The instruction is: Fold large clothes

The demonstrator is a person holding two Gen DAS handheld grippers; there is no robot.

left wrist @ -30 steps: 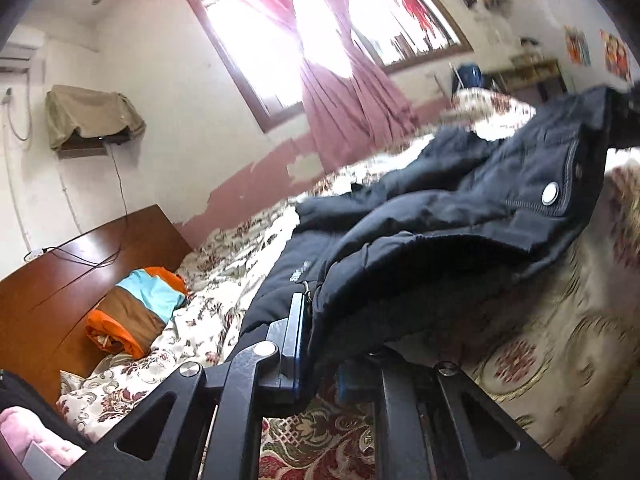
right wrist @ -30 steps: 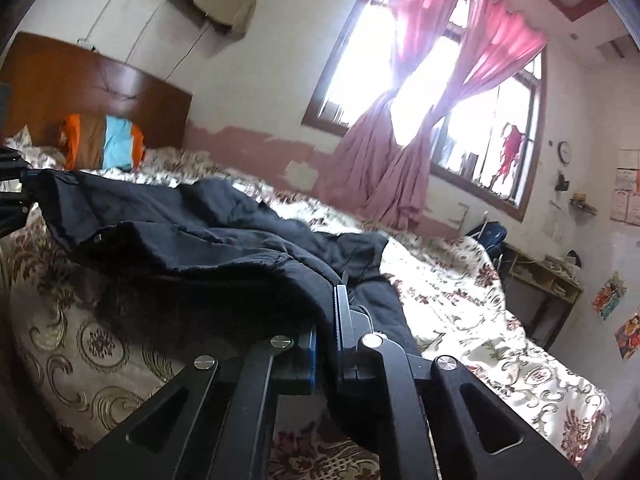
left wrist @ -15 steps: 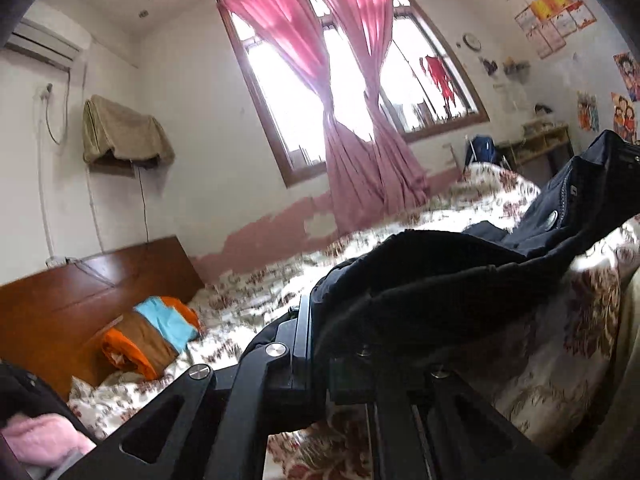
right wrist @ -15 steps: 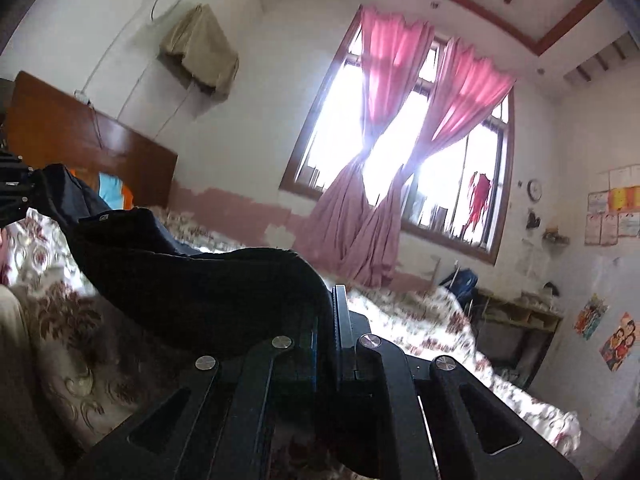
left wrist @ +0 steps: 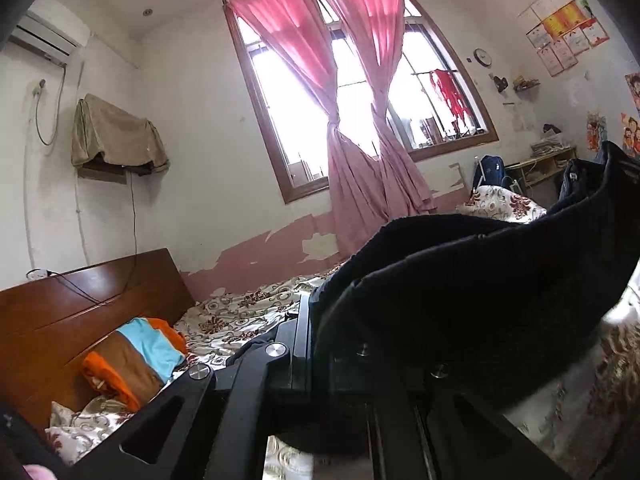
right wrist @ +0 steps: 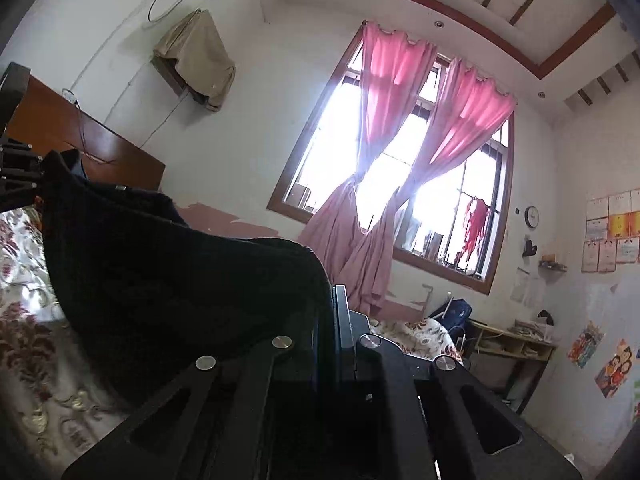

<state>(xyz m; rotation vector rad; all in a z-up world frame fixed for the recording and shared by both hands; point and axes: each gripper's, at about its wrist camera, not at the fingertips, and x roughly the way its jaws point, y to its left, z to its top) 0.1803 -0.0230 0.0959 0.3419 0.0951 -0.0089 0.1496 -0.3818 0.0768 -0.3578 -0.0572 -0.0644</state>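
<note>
The dark jacket hangs stretched in the air between my two claws, well up off the floral bed. My left claw and right claw are each clamped on an edge of it. A second ago it sagged on the bed; I judge the fold-over comes next.
</note>
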